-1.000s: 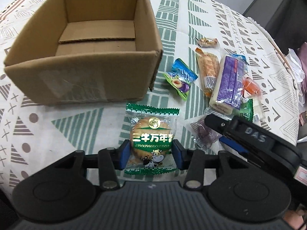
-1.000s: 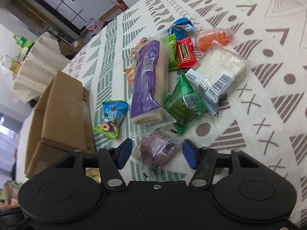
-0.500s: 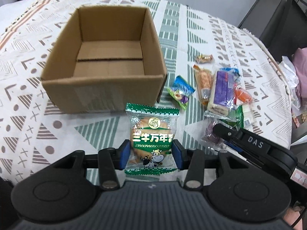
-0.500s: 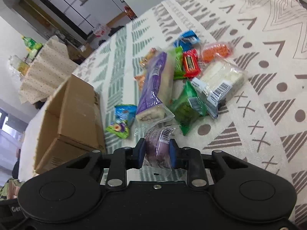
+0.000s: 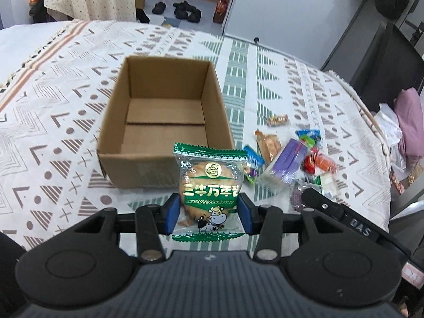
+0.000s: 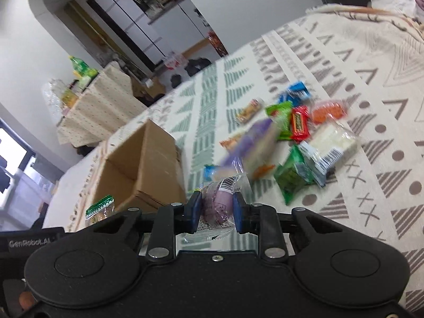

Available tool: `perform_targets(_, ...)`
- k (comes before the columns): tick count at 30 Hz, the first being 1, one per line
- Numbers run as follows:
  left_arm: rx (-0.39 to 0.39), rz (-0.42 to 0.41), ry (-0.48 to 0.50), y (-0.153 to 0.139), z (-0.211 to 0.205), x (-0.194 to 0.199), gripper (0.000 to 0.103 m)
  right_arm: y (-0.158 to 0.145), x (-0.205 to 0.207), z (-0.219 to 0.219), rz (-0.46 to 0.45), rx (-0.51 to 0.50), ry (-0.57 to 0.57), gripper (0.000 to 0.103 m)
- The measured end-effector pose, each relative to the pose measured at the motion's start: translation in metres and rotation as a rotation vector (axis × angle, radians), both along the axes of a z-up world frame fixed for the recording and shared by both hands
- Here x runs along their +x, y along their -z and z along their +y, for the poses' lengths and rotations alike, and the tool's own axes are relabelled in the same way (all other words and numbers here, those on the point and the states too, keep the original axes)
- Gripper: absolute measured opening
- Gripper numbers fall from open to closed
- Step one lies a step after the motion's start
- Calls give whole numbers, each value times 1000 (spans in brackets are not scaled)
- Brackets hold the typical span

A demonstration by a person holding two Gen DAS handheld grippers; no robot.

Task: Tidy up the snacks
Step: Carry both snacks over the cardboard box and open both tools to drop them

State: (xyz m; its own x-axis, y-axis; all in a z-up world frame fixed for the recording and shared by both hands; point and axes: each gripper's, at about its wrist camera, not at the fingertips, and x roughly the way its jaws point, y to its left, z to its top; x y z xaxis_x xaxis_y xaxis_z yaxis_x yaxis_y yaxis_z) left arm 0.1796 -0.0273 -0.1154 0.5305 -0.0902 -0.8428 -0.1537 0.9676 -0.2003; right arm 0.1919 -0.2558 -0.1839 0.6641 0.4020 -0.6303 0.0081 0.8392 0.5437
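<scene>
My left gripper [image 5: 209,213] is shut on a green-and-clear cake packet [image 5: 210,185] and holds it above the cloth, in front of an open cardboard box [image 5: 164,122] with nothing in it. My right gripper [image 6: 216,209] is shut on a clear packet with a purple snack [image 6: 218,201], lifted off the table. The box also shows in the right wrist view [image 6: 143,169], to the left. A pile of loose snacks [image 6: 294,137] lies on the patterned tablecloth [image 6: 371,106], right of the box. The left gripper's cake packet shows at the left of the right wrist view [image 6: 100,209].
The pile holds a long purple packet [image 5: 287,159], a red candy [image 6: 299,124], a white wafer pack [image 6: 331,143] and a green packet [image 6: 291,177]. The right gripper's body [image 5: 344,220] sits at the lower right of the left view. A pink bundle [image 5: 409,127] lies past the table's right edge.
My right gripper closed on the purple snack packet and lifted it from the cloth. My left gripper rose and drew back with the cake packet, so the box looks smaller and farther.
</scene>
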Motion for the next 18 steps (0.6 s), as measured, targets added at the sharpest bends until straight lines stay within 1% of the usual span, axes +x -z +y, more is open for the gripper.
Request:
perform_targets(3,2,-21,-9,-8,6,0,46,-11,-3,1,-47,5,-3,25)
perform_targets(10,6,-72,-30,-21,23,7,46,-22,1,5,-86,54,-4,25)
perform_targets(18,0,-74,-79,-15,54,28,46,-31,17,31,-113,63,-37,25)
